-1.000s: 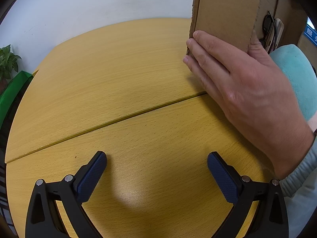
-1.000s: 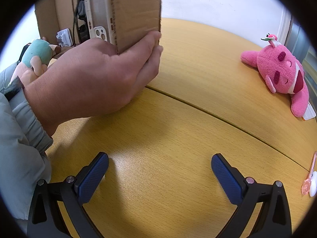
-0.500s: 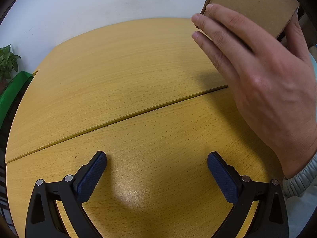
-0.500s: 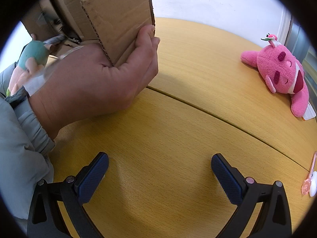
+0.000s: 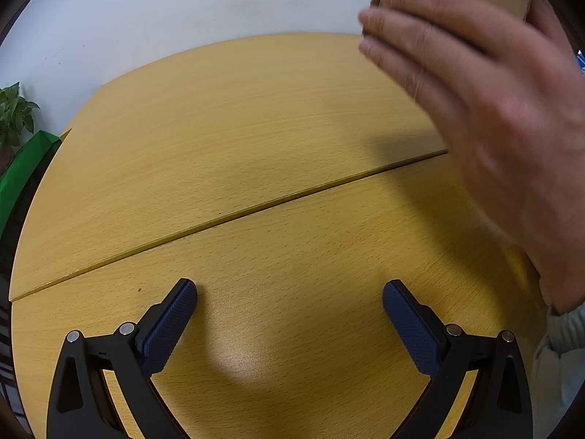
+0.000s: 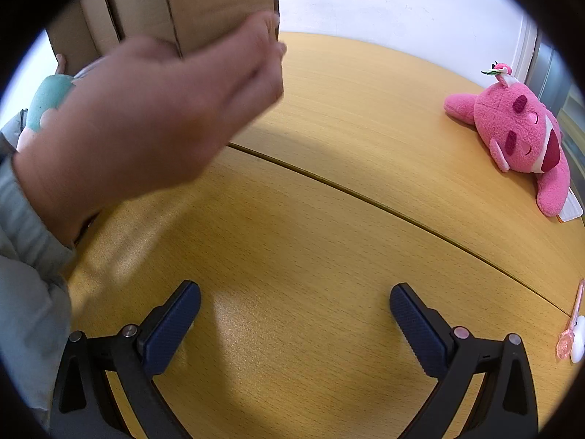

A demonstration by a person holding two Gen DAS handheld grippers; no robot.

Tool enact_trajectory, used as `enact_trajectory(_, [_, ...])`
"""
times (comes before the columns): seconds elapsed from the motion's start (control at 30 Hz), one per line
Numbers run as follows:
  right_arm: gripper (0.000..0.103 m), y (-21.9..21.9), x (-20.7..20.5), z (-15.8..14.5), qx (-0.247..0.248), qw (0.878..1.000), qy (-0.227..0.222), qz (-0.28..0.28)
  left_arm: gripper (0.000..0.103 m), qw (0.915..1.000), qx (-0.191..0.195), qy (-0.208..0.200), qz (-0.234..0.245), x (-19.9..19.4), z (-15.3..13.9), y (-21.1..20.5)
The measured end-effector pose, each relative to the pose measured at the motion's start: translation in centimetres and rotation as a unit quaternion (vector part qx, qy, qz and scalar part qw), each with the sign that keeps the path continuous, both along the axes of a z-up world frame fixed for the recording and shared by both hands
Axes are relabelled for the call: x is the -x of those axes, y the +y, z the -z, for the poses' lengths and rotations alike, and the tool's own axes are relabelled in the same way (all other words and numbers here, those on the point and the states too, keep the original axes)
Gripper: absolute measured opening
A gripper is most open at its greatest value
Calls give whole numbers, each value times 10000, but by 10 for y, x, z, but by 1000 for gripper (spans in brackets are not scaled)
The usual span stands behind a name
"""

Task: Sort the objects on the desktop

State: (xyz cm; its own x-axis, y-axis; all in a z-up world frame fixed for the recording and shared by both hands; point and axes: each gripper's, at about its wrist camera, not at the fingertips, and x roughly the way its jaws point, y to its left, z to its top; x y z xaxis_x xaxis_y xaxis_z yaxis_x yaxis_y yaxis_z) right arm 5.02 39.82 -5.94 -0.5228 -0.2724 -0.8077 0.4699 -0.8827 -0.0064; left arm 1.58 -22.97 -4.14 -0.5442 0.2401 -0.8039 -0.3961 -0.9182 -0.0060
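lifted higher than a moment ago, the cardboard box (image 6: 204,3) is off the wooden table (image 6: 329,219), gripped by a bare hand (image 6: 153,117). left gripper (image 5: 289,314) and right gripper (image 6: 294,314) sit spread wide, empty. a pink plush toy (image 6: 519,128) lies far right.
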Motion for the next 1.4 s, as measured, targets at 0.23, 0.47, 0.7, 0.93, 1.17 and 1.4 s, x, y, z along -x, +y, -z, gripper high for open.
enact_trajectory(0.23, [103, 0, 1, 0, 0, 10000, 1, 0, 103, 10000, -1, -1, 0, 0, -3, -2])
enact_trajectory(0.47, [103, 0, 1, 1, 0, 10000, 0, -1, 103, 10000, -1, -2, -1, 0, -3, -1])
enact_trajectory(0.7, [103, 0, 1, 1, 0, 10000, -1, -2, 103, 10000, -1, -3, 0, 1, -3, -1])
enact_trajectory(0.93, [103, 0, 1, 1, 0, 10000, 0, -3, 103, 10000, -1, -3, -1, 1, -3, -1])
enact_trajectory(1.17, [103, 0, 1, 2, 1, 10000, 2, -2, 103, 10000, -1, -5, 0, 1, -6, -2])
enact_trajectory(1.4, [103, 0, 3, 3, 1, 10000, 4, 1, 103, 10000, -2, -3, -1, 1, -8, -3])
